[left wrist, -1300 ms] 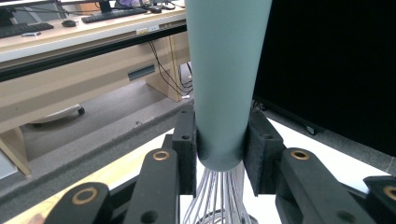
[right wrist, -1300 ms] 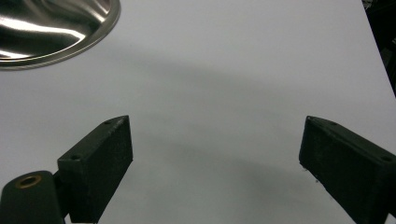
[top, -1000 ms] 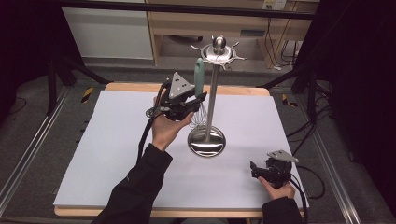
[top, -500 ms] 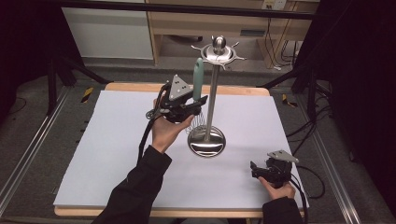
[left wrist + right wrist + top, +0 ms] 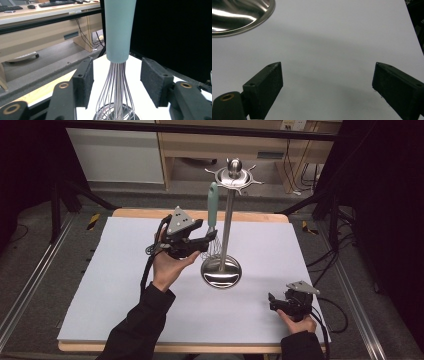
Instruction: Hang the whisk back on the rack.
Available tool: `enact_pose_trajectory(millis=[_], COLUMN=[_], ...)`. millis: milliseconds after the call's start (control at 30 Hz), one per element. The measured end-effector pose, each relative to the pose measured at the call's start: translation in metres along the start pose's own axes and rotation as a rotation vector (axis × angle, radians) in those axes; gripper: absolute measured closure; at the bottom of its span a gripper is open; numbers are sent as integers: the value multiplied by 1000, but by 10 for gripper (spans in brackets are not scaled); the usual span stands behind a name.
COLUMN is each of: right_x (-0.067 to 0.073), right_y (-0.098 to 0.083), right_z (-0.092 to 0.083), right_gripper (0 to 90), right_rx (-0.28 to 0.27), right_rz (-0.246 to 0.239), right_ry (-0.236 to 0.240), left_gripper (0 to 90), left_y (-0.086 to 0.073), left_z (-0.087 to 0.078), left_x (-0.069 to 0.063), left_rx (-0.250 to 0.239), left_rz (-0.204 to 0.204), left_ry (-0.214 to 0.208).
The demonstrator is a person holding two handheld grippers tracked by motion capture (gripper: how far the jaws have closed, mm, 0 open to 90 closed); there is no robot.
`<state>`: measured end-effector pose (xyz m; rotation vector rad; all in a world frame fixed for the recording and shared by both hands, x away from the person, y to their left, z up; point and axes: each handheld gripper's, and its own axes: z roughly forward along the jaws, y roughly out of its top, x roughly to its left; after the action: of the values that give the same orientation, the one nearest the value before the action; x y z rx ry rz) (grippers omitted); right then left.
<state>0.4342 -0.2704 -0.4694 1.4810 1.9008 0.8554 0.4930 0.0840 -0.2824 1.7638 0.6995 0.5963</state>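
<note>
The whisk (image 5: 117, 75) is hung on the utensil stand (image 5: 227, 215); the left gripper (image 5: 116, 80) has just been opened around its wires, released. The right gripper (image 5: 327, 85) is held open on the table (image 5: 125, 285).

A wooden table (image 5: 250, 215) carries a white sheet (image 5: 125, 285) that covers nearly all of its top; bare wood shows as a strip along the far edge and a thin line along the near edge. On the sheet, a little right of its middle, stands a steel stand (image 5: 227, 220) on a round, shiny base (image 5: 221, 272), with an upright pole rising from that base. Well apart from the base, toward the sheet's near right corner, the right gripper (image 5: 272, 301) rests low on the sheet with a hand behind it. In the right gripper view the base's rim (image 5: 244, 15) lies on the sheet at the upper left.
</note>
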Motion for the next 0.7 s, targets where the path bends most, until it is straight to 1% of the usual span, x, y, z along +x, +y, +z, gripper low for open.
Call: enact_pose_trajectory(millis=[33,67,133,200,300,400,533,567,633,700], right_x=[0,0,0,0,0,0,-1,-1,-1,-1], right_y=[0,0,0,0,0,-1,-1,-1,-1,-2], right_z=[0,0,0,0,0,1,1,1,1,1], right_gripper=[100,100,100,100,100,100,100,100,100,100], right_rx=[0,-1,0,1,6,5,7,7,7,9], right_rz=[0,-2,1,0,1,0,-2,-2,2,-1], right_ry=[0,-1,0,1,-1,-1,-4,-4,-2,-5], left_gripper=[415,405,393,384,372,360,356,355,355,355], left_y=[0,-3,-5,-11,-17,-23,-32,-32,-40,-43], left_z=[0,-3,-4,-7,-10,-14,-21,-21,-26,-28], left_x=[0,-1,-1,-1,-1,1,4,4,8,10], left_rx=[0,12,13,26,29,20,18,18,18,24], left_rz=[0,-7,-4,-6,-8,-14,-20,-20,-26,-26], left_ry=[0,-9,-10,-10,-10,-11,-5,-5,9,13])
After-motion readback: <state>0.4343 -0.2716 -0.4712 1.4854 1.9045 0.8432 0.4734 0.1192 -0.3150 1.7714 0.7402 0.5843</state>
